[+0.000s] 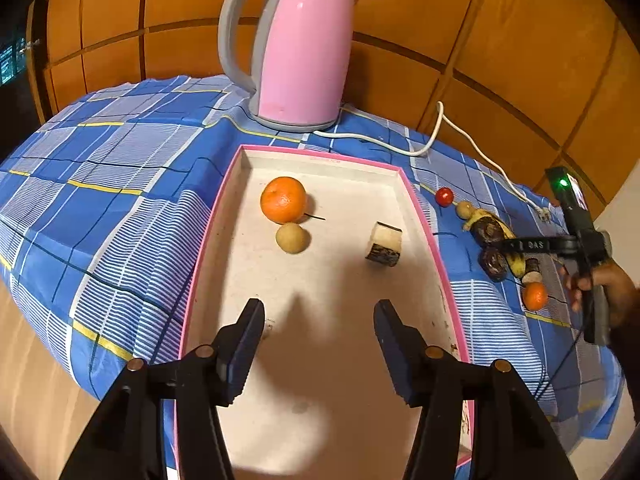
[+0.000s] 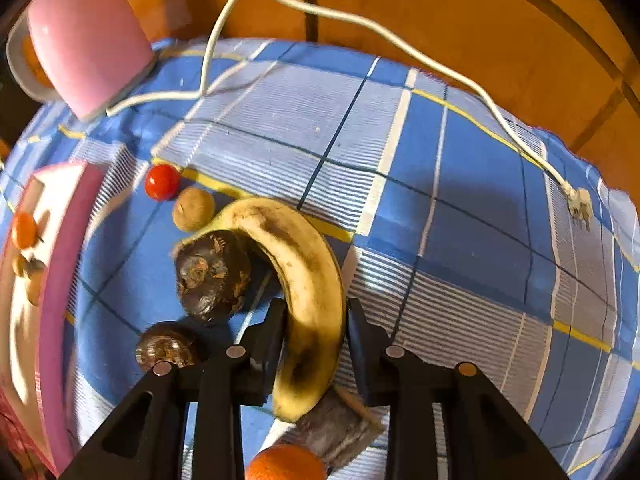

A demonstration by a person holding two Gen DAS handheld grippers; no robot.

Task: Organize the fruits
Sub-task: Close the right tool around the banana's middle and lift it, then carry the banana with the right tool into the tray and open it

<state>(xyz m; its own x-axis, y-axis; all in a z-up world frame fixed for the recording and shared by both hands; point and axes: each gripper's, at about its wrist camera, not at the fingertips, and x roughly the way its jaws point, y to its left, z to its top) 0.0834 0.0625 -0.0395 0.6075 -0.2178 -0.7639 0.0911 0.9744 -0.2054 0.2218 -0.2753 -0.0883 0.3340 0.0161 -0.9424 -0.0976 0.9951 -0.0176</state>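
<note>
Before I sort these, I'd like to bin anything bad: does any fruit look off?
The banana between the right gripper pads is overripe, blotched dark near its lower end. Beside it, the two dark round fruits look shrivelled and flaky. The orange in the tray looks fine.

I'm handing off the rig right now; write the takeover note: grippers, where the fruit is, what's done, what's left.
Left gripper: open, empty, over the pink-rimmed tray.
Right gripper: jaws around the banana on the blue checked cloth; it is not lifted yet.
Done: an orange, a small tan fruit and a cut chunk lie in the tray.
Left on the cloth: banana, tomato, two dark fruits, another orange, a tan fruit.
</note>
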